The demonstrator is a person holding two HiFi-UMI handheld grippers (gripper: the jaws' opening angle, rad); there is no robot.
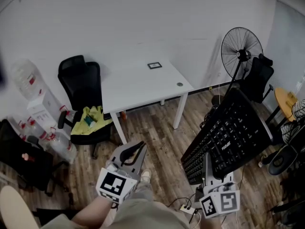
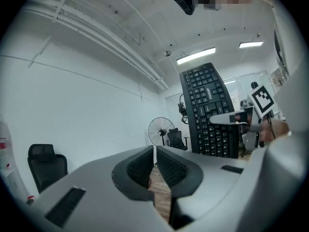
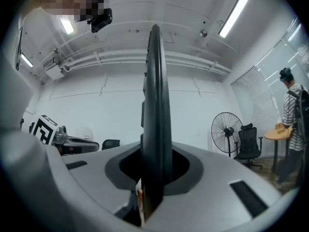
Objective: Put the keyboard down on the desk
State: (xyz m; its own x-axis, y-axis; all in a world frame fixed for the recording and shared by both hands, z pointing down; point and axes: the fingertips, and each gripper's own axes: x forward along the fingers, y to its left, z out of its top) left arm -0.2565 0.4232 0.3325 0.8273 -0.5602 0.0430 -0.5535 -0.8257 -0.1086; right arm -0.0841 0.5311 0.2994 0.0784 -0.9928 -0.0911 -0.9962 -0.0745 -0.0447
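Note:
A black keyboard (image 1: 224,135) hangs in the air at the right, above the wooden floor and tilted up on edge. My right gripper (image 1: 208,165) is shut on its near long edge. In the right gripper view the keyboard (image 3: 154,100) shows edge-on, rising straight up from between the jaws of my right gripper (image 3: 153,175). The white desk (image 1: 138,87) stands ahead by the wall, well beyond both grippers. My left gripper (image 1: 137,149) is held low at centre-left, shut and holding nothing. In the left gripper view its pads meet at the left gripper (image 2: 155,152), with the keyboard (image 2: 208,110) off to the right.
A small dark item (image 1: 154,65) lies on the desk's far side. A black office chair (image 1: 85,97) with yellow things stands left of it, with water bottles (image 1: 26,80) beyond. A standing fan (image 1: 241,51), another chair (image 1: 259,78) and a round table (image 1: 286,101) are right. A person (image 3: 292,124) stands there.

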